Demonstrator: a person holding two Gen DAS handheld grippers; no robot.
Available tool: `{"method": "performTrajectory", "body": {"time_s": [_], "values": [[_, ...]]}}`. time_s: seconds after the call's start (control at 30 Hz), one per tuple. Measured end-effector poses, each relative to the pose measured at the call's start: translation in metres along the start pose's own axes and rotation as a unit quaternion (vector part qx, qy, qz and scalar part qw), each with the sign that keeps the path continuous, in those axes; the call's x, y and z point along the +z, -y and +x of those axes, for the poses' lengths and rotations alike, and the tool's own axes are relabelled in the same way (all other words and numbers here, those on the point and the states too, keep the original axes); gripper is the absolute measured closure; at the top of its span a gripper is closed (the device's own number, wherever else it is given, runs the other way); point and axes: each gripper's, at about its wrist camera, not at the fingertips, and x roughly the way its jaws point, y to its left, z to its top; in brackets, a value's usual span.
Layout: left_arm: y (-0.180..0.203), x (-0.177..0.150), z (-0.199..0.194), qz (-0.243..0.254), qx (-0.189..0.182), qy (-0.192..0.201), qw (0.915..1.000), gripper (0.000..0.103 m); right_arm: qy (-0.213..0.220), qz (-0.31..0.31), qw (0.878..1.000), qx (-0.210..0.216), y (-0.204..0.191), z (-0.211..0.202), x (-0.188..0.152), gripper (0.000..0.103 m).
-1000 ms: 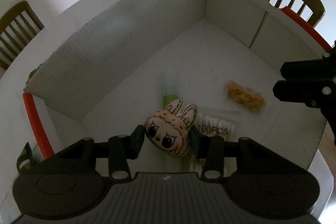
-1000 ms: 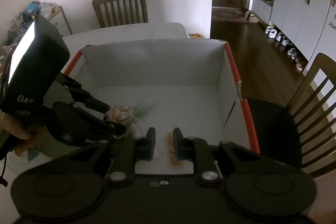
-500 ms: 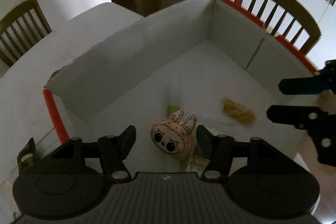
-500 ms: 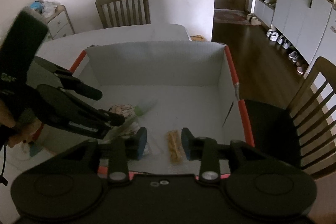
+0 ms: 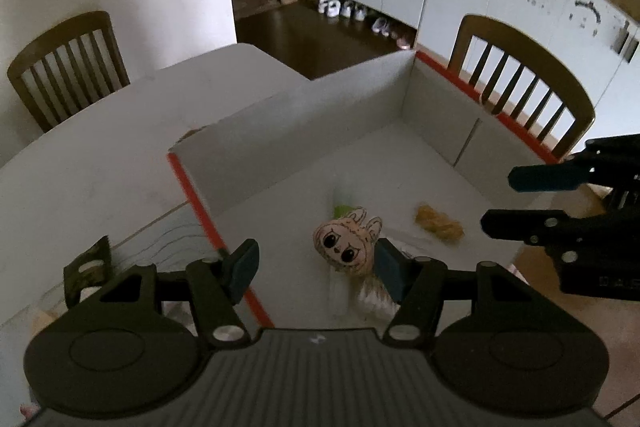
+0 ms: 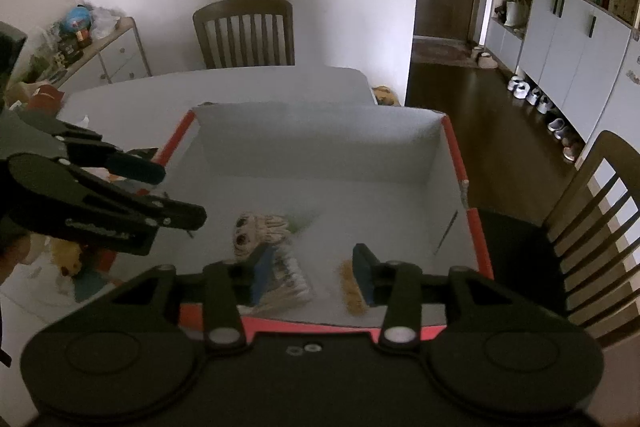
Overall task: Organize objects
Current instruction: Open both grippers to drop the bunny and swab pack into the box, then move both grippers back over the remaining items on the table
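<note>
1. The left gripper [image 5: 314, 263] stood over the near left corner of the white box [image 5: 288, 131], its jaws spread with nothing pinched between them. In the left wrist view the left pad lay over the box's orange-edged rim and the right pad sat in front of the plush face [image 5: 346, 247], without pressing it.
2. The plush face lay on the box floor, resting partly on a packet of cotton swabs [image 6: 286, 285], with a green-tipped tube [image 5: 344, 197] just behind it.
3. The yellow snack packet [image 5: 438, 223] lay on the box floor, apart from the plush and nearer the right gripper [image 6: 314, 273].
4. The right gripper's jaws were opening. The snack packet appeared just beside its right pad in the right wrist view, lying below on the floor and not clamped.
5. Judged step: release was complete for both items, and both grippers stood free above the box.
6. Judged next move: more loose items [image 6: 72, 267] lay on the table to the left of the box. The next move called for carrying a spread gripper clear of the box wall to one of them and closing on it.
</note>
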Motion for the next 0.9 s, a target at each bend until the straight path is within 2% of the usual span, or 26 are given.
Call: {"method": "performTrajectory", "body": {"time_s": [0.17,0.33,0.57,0.67,0.9], "values": [[-0.008,-0.014,-0.028,-0.007,-0.010,0.021,0.9997,0.041,0.006,-0.001,1.000,-0.002,-0.022,-0.008,0.001,0.057],[-0.017,-0.033,-0.051,-0.011,-0.013,0.034,0.9993,0.041,0.012,0.001,1.000,0.001,-0.052,-0.015,0.003,0.050],[-0.047,-0.063,-0.080,-0.029,-0.023,0.039,0.9986,0.040,0.011,0.001,1.000,0.009,-0.097,-0.016,0.004,0.045],[-0.061,-0.080,-0.088,-0.031,-0.012,0.040,0.9987,0.037,0.008,0.000,1.000,0.013,-0.118,-0.015,0.004,0.042],[-0.103,-0.116,-0.108,-0.042,0.005,0.036,0.9985,0.036,-0.002,-0.005,1.000,0.019,-0.162,-0.005,0.000,0.037]]}}
